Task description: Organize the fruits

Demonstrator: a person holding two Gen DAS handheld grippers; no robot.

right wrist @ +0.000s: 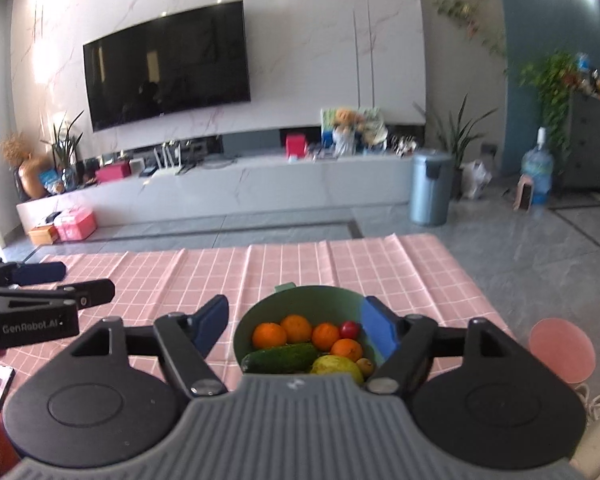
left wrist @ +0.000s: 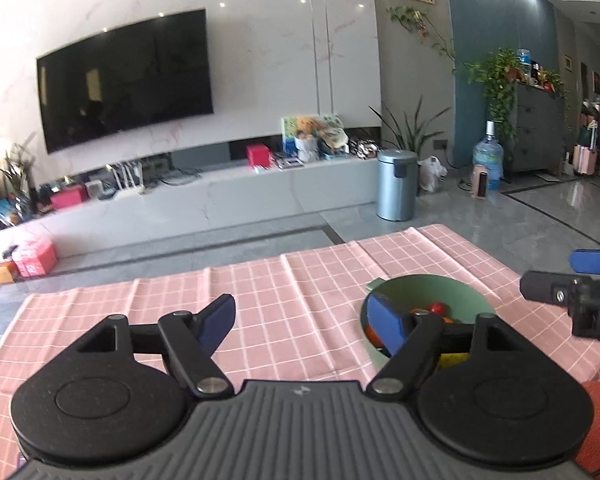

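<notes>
Both tools hover level above the bench, fingers spread wide and gripping nothing. The right tool points straight over the green bowl of oranges, cucumber and other fruit; the left tool sits beside it, the bowl off its right finger.

A round green plastic bowl stands on the pink checked tablecloth, toward the table's right edge. In it, four round orange oranges lie behind a long dark-green cucumber; a small red tomato lies at their right.
</notes>
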